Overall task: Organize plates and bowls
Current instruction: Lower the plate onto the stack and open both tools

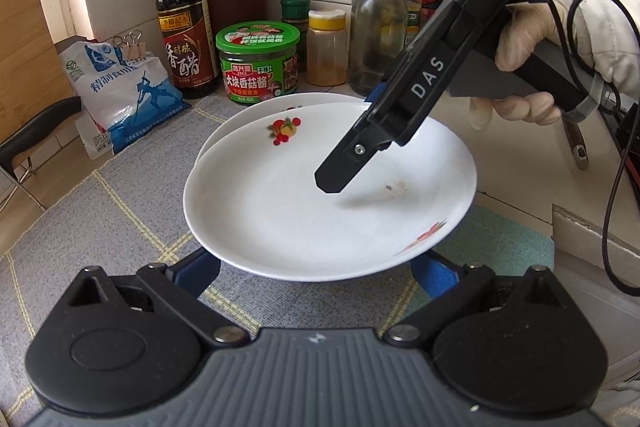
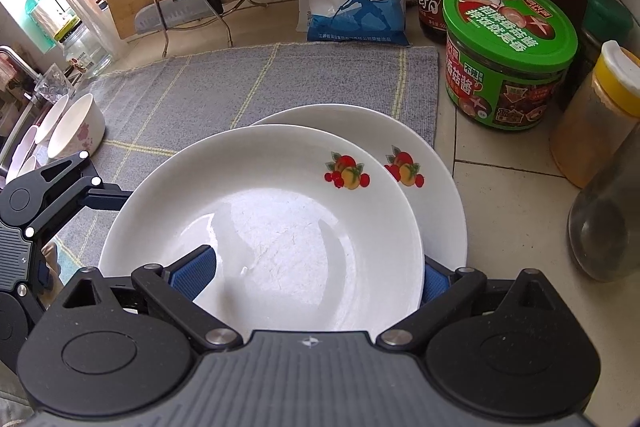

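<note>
At the far left, in the right wrist view only, two white bowls (image 2: 76, 131) are waiting by the sink edge, so the job looks barely begun. You are carrying the upper fruit-print plate (image 2: 264, 227) over the lower plate (image 2: 436, 179) on the grey checked mat (image 2: 240, 83), probably to stack them. Your left gripper (image 1: 316, 269) is spreading wide under the near rim, supporting more than pinching. Your right gripper (image 2: 316, 275) is biting the opposite rim, one blue pad (image 2: 194, 273) inside the plate; the left wrist view alone shows your gloved hand (image 1: 524, 43) steering it.
</note>
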Tool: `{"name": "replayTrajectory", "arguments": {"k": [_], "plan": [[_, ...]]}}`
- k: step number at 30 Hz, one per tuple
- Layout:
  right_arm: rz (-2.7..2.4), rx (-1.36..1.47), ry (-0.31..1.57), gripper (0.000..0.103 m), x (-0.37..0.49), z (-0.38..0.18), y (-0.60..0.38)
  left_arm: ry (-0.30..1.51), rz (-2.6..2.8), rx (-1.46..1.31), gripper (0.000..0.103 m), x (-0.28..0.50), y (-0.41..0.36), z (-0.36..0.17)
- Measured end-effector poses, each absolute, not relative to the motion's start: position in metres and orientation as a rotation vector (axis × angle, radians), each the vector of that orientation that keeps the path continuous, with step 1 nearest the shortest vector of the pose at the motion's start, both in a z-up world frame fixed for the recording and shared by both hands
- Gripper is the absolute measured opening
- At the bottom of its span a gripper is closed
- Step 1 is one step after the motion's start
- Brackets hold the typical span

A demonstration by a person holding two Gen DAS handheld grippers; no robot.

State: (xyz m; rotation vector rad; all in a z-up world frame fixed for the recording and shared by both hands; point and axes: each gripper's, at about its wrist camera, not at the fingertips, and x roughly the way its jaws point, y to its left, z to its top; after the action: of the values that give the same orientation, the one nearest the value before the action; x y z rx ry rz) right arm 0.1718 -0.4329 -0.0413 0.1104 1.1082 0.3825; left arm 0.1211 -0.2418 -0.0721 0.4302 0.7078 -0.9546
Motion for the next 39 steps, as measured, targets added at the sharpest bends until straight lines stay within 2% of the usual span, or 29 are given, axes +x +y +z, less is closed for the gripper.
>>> {"name": "replayTrajectory", "arguments": {"k": [22, 34, 39], "plan": [[0.311, 0.11, 1.091, 0.103, 0.147, -0.024, -0.433, 0.692, -0.956, 0.401, 0.1, 0.126, -0.24, -0.072], [0.222, 0.048, 1.13, 0.103, 0.129, -0.022, -0.426, 0.692, -0.962, 0.394, 0.1, 0.125, -0.241, -0.077], [0.183, -0.016, 1.093, 0.103, 0.115, -0.024, -0.417, 0.682, -0.949, 0.386, 0.1, 0.12, -0.237, -0.073]]}}
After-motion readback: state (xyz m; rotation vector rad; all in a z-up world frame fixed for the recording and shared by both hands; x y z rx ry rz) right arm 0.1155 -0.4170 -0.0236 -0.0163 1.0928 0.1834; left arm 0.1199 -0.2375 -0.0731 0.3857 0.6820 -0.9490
